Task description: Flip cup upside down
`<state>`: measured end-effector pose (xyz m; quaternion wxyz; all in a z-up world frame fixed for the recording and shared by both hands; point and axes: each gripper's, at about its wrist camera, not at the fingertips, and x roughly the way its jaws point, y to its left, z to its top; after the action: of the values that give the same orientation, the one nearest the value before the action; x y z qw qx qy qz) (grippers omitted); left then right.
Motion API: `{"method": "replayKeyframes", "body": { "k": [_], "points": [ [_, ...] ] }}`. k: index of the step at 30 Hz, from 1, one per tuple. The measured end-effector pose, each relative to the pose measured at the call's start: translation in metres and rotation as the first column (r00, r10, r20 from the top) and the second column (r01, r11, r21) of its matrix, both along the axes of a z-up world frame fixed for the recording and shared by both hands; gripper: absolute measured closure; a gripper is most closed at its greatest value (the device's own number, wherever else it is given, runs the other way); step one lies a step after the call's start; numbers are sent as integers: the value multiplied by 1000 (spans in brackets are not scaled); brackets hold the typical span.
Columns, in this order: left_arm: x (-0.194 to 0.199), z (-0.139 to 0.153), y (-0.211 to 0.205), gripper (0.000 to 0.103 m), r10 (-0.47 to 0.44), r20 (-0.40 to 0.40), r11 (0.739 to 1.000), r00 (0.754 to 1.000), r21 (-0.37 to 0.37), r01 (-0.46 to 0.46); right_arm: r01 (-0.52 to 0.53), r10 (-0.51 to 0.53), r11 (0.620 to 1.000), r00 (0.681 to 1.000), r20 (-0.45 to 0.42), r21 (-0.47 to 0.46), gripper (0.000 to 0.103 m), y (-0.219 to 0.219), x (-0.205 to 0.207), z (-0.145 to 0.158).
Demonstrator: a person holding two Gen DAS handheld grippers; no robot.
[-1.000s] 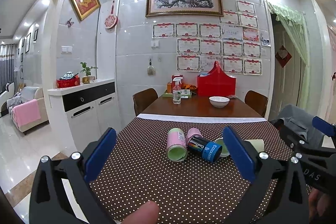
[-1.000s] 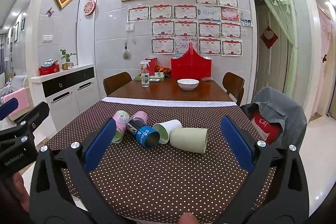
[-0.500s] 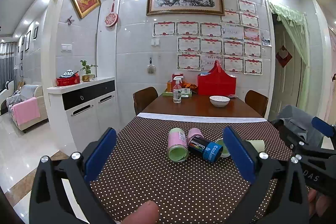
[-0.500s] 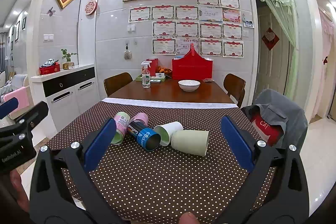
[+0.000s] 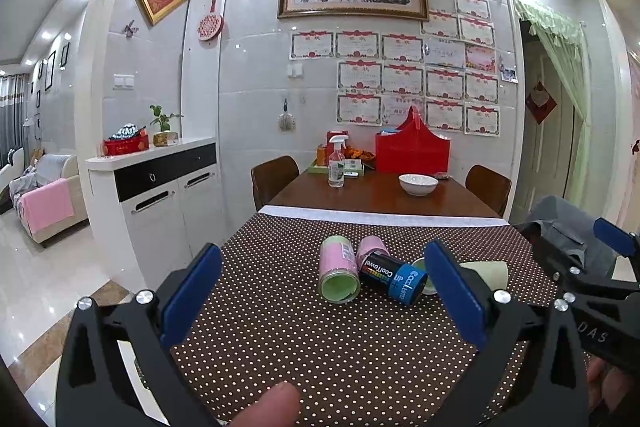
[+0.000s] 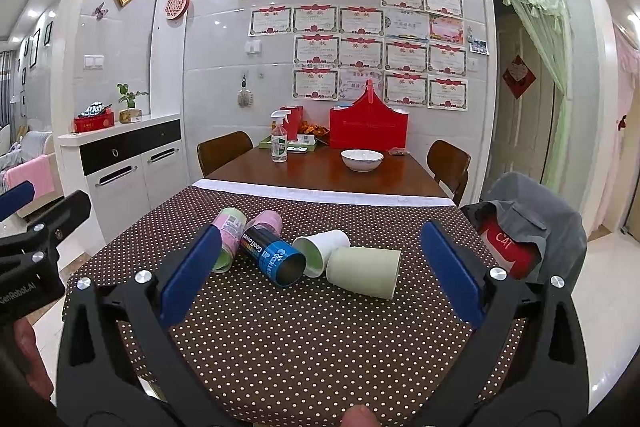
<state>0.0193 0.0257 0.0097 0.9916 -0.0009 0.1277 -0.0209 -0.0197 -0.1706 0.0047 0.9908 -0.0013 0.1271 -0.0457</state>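
Note:
Several cups lie on their sides on the dotted brown tablecloth (image 6: 320, 339). A pale green cup (image 6: 364, 271) lies nearest the right, a white cup (image 6: 326, 251) beside it, then a dark blue printed cup (image 6: 272, 255), a pink cup (image 6: 267, 221), and a pink-and-green cup (image 5: 338, 269). In the left wrist view the blue cup (image 5: 394, 277) lies in the middle and the pale green cup (image 5: 486, 273) is partly hidden by a finger. My left gripper (image 5: 324, 303) is open and empty, short of the cups. My right gripper (image 6: 320, 271) is open and empty, the cups beyond its fingertips.
Beyond the cloth, the wooden table holds a white bowl (image 6: 362, 159), a spray bottle (image 6: 279, 143) and a red basket (image 6: 368, 125). Chairs stand at both sides; one (image 6: 528, 227) at the right has a grey jacket. A white cabinet (image 6: 124, 163) stands left.
Both views have shifted very slightly; the cups sit a little nearer. Both grippers stay open and no cup has moved.

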Motion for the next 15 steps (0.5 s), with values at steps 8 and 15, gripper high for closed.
{"method": "replayKeyframes", "body": {
  "k": [8, 15],
  "points": [
    [40, -12, -3, 4, 2, -71, 1000, 997, 24, 0, 7, -8, 1000, 1000, -23, -24, 6, -9, 25, -1],
    [94, -26, -9, 4, 15, -130, 998, 991, 70, -6, 5, -5, 1000, 997, -77, -4, 6, -25, 64, -13]
  ]
}}
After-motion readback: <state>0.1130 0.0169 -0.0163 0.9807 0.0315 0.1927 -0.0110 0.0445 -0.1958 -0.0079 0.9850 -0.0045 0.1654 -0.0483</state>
